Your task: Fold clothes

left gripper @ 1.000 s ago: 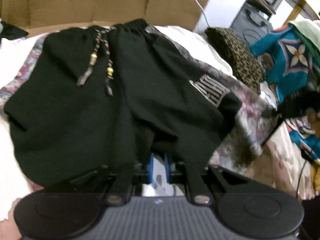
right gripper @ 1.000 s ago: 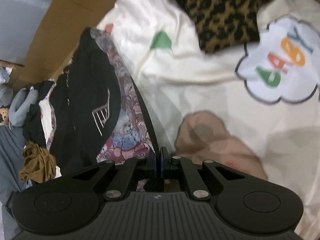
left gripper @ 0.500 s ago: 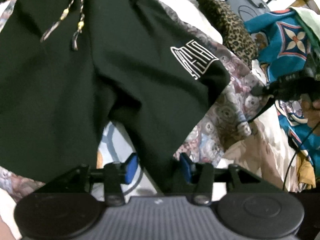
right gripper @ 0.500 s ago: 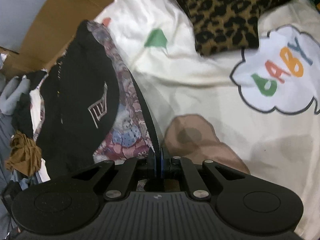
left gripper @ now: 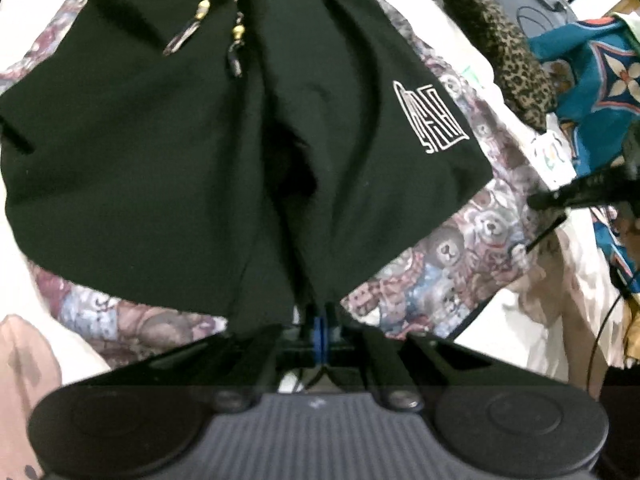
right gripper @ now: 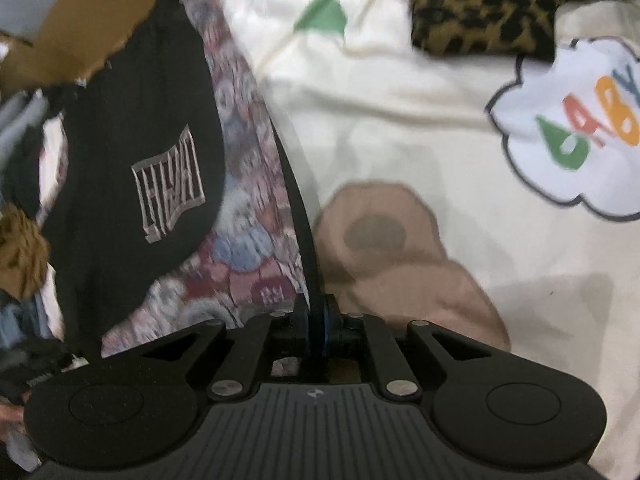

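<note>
- Left wrist view takes in nearly the whole of the black shorts, spread flat on a teddy-bear print board that lies on the cream bed cover; the right wrist view catches only one leg of them
- Right wrist view alone shows the cover's big prints: a brown bear shape, a white cloud badge with coloured letters and a green patch
- Leopard-print cushion appears in both, at the far side of the bed
- Only the left view shows the beaded drawstring at the waistband
- Left hand-held gripper is pressed together, pinching the shorts' hem between the legs
- Right hand-held gripper pinches the board's thin dark edge, its jaws easing open, seen side-on only in its own view
</note>
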`<state>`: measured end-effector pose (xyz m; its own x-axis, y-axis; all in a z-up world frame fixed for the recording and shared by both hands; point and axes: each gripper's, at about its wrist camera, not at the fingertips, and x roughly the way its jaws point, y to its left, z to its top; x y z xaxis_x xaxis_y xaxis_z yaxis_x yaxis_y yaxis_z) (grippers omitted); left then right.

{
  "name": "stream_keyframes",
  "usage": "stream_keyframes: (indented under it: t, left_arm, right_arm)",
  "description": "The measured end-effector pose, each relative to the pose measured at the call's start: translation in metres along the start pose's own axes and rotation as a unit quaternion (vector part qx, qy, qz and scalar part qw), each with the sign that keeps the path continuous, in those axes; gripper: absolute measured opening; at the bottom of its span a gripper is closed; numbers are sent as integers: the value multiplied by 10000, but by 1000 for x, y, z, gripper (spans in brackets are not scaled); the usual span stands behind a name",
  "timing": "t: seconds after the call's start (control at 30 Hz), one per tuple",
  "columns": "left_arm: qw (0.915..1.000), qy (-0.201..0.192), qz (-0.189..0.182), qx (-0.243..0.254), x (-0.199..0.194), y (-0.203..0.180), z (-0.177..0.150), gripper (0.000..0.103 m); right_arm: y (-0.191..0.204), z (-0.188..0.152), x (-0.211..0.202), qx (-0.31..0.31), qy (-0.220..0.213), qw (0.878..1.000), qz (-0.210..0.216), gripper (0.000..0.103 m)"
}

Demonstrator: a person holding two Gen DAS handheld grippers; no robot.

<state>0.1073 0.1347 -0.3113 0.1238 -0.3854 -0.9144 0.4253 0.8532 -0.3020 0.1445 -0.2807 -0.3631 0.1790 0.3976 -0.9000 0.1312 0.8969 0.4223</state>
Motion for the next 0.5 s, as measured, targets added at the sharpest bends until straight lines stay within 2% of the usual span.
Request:
stream_keyframes:
  t: [0.17, 0.23, 0.27, 0.4, 0.5]
  left_arm:
    - [9997, 7, 50, 236, -3, -5, 1, 1]
    - [9997, 36, 37, 231, -1, -5, 1, 1]
    - [9997, 42, 18, 245, -1, -6, 1, 1]
    - [9994, 25, -169, 310, -5, -9, -1, 1]
    - [9985, -172, -387, 351, -13, -16, -2, 1]
  right_arm:
    - [-5, 3, 2, 54, 12, 9999, 121, 19]
    - [-7, 4, 4, 71, 38, 9998, 157, 15]
    - [-8, 6, 3, 39, 45, 9999, 153, 5]
    - [-9, 25, -31, -187, -335, 9993, 15, 3]
    - [-10, 38, -60, -198, -556, 9983, -33, 3]
